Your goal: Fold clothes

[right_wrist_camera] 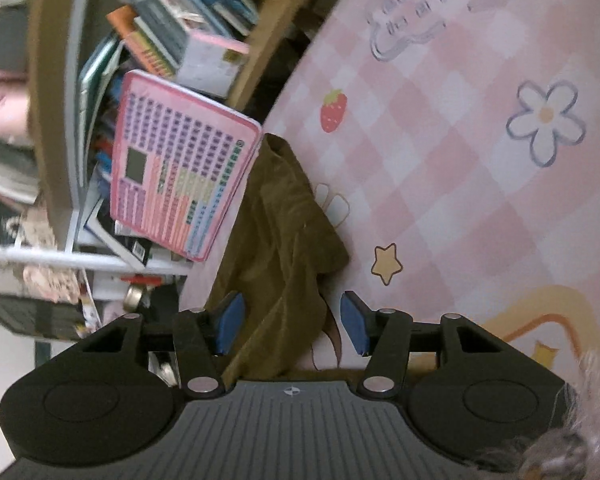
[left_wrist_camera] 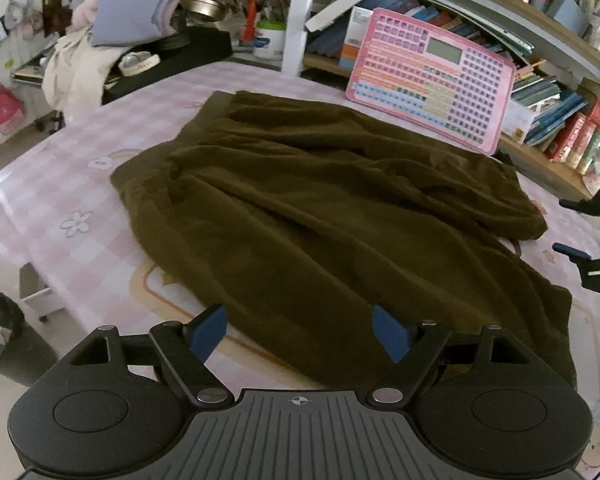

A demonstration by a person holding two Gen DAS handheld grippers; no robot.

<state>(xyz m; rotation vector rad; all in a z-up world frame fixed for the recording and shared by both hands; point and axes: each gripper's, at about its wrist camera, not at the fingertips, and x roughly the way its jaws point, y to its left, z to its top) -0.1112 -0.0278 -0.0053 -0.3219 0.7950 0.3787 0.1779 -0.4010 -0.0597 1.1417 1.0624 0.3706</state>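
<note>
A dark olive-brown garment (left_wrist_camera: 320, 216) lies spread and wrinkled on the pink checked tablecloth (left_wrist_camera: 80, 184). My left gripper (left_wrist_camera: 298, 334) is open at the garment's near edge, with its blue pads on either side of the hem. My right gripper (left_wrist_camera: 580, 224) shows at the right edge of the left wrist view, beside the garment's right side. In the right wrist view my right gripper (right_wrist_camera: 292, 326) is open, and a corner of the garment (right_wrist_camera: 284, 240) runs between its blue pads, which do not close on it.
A pink toy keyboard tablet (left_wrist_camera: 432, 76) leans against a bookshelf (left_wrist_camera: 560, 120) at the table's back; it also shows in the right wrist view (right_wrist_camera: 184, 184). A cluttered black desk (left_wrist_camera: 172, 56) stands back left. A black bin (left_wrist_camera: 4, 332) sits on the floor at left.
</note>
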